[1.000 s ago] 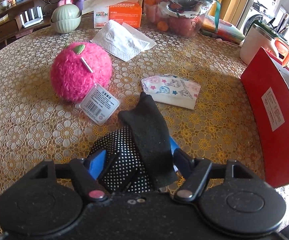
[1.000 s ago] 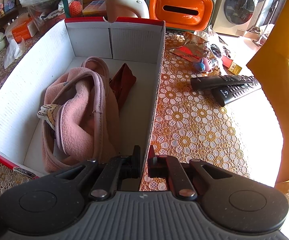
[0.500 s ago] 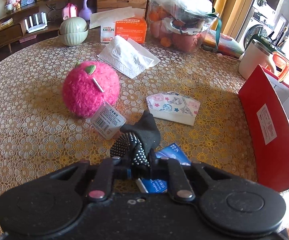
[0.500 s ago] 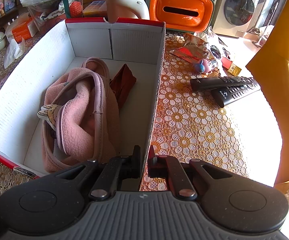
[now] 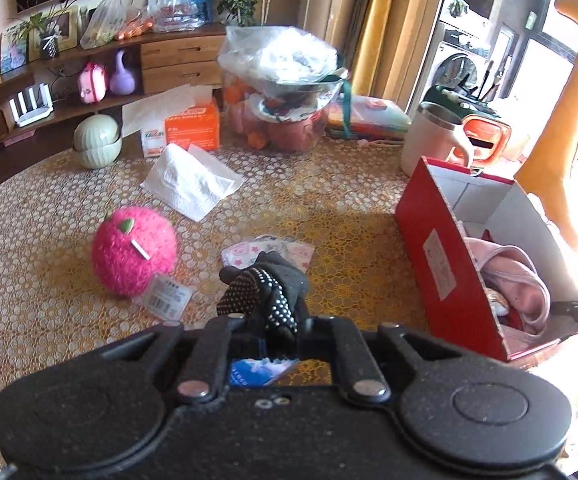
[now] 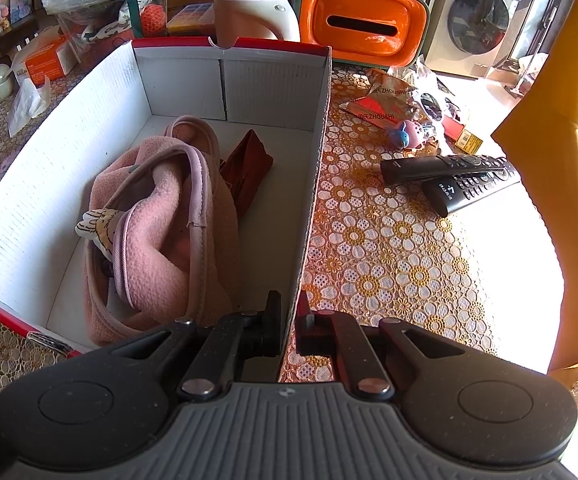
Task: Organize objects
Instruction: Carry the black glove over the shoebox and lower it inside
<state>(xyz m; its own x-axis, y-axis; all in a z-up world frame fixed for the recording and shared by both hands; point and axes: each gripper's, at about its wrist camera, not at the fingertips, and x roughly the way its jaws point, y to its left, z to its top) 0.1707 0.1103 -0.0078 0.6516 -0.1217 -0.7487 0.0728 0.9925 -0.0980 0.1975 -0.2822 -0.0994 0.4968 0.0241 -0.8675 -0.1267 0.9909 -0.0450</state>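
Note:
My left gripper (image 5: 279, 332) is shut on a black glove with white dots (image 5: 265, 292) and holds it above the lace-covered table. Beneath it lies a blue packet (image 5: 257, 372). A patterned face mask (image 5: 285, 246) and a fuzzy pink ball with a tag (image 5: 133, 256) lie further ahead. The red box with a white inside (image 5: 441, 264) stands to the right. My right gripper (image 6: 287, 328) is shut on that box's right wall (image 6: 309, 184). Inside the box lie a pink fleece item (image 6: 161, 232) and a folded brown cloth (image 6: 247, 168).
A tissue pack (image 5: 193, 180), an orange tissue box (image 5: 189, 128), green bowls (image 5: 97, 144) and a bagged fruit bowl (image 5: 285, 92) sit at the back. A kettle (image 6: 249, 12), an orange holder (image 6: 361, 24), snack wrappers (image 6: 385, 100) and two remotes (image 6: 449, 176) lie right of the box.
The left gripper has shut on the black glove and raised it off the table, uncovering the blue packet. The right gripper has stayed still on the box wall.

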